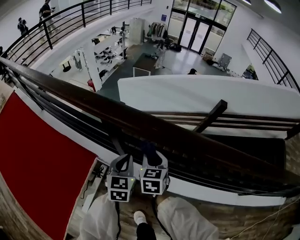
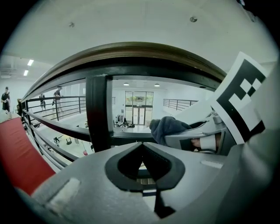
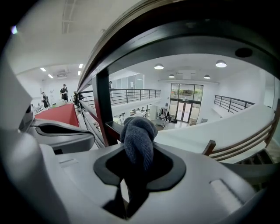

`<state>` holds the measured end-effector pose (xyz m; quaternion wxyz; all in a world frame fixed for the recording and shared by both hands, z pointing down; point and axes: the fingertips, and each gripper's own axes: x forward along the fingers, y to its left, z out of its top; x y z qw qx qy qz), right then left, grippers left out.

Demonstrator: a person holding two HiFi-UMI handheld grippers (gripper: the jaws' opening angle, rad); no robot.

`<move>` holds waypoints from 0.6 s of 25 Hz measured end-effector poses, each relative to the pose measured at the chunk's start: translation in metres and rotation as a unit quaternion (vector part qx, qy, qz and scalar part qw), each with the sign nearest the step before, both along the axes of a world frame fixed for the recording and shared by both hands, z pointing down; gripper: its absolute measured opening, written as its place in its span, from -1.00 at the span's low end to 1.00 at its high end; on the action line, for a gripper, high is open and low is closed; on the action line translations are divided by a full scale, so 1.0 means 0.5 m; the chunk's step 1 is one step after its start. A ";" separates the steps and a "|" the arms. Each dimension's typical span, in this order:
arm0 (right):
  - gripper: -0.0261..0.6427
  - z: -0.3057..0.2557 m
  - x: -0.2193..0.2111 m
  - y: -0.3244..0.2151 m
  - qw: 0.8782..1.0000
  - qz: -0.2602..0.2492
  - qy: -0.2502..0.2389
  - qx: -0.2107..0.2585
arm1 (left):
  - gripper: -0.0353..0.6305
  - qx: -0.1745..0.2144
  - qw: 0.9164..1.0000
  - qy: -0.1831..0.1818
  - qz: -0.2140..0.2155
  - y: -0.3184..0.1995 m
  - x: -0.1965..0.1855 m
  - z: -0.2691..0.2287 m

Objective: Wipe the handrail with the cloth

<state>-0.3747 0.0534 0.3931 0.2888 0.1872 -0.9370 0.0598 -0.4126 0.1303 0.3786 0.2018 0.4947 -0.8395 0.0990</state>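
Observation:
The dark wooden handrail (image 1: 140, 119) runs diagonally from upper left to lower right in the head view. Both grippers sit side by side just below it. My right gripper (image 1: 151, 157) is shut on a bunched grey-blue cloth (image 3: 139, 140), which stands up out of its jaws close under the handrail (image 3: 183, 37). My left gripper (image 1: 123, 161) is next to it on the left, shut with nothing between its jaws (image 2: 143, 162). In the left gripper view the handrail (image 2: 131, 50) arcs overhead, and the cloth (image 2: 168, 129) shows at the right, held in the right gripper.
A black baluster post (image 2: 98, 111) and lower black rails stand right in front of the grippers. Beyond the railing is a drop to a lower floor (image 1: 140, 61). A red carpet (image 1: 33, 159) lies at the left. The person's white trouser legs (image 1: 183, 220) are below. People (image 1: 47, 11) walk on the far gallery.

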 end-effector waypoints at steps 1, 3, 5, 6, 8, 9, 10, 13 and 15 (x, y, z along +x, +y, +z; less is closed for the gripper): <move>-0.61 -0.001 0.012 -0.011 1.000 0.004 -0.001 0.001 | -0.88 -0.001 1.000 0.000 0.005 -0.013 0.010 0.000; -0.61 -0.002 0.039 -0.035 1.000 0.012 -0.004 0.002 | -0.88 -0.002 1.000 0.000 0.014 -0.039 0.033 0.000; -0.61 -0.006 0.062 -0.050 1.000 0.019 -0.005 0.008 | -0.88 -0.003 1.000 0.001 0.023 -0.055 0.053 -0.001; -0.61 -0.009 0.074 -0.057 1.000 0.022 -0.006 0.013 | -0.88 -0.005 1.000 0.001 0.028 -0.061 0.063 -0.001; -0.61 -0.016 0.104 -0.076 0.999 0.031 -0.010 0.020 | -0.88 -0.007 0.999 0.002 0.036 -0.076 0.087 0.001; -0.61 -0.019 0.122 -0.089 0.999 0.038 -0.013 0.021 | -0.88 -0.008 0.999 0.002 0.041 -0.087 0.102 0.004; -0.61 -0.020 0.141 -0.102 0.999 0.045 -0.016 0.019 | -0.89 -0.010 0.999 0.003 0.045 -0.098 0.118 0.007; -0.61 -0.021 0.195 -0.140 0.998 0.064 -0.021 0.012 | -0.88 -0.011 0.998 0.006 0.060 -0.136 0.167 0.016; -0.61 -0.022 0.228 -0.165 0.997 0.076 -0.021 0.013 | -0.88 -0.010 0.997 0.008 0.073 -0.164 0.199 0.018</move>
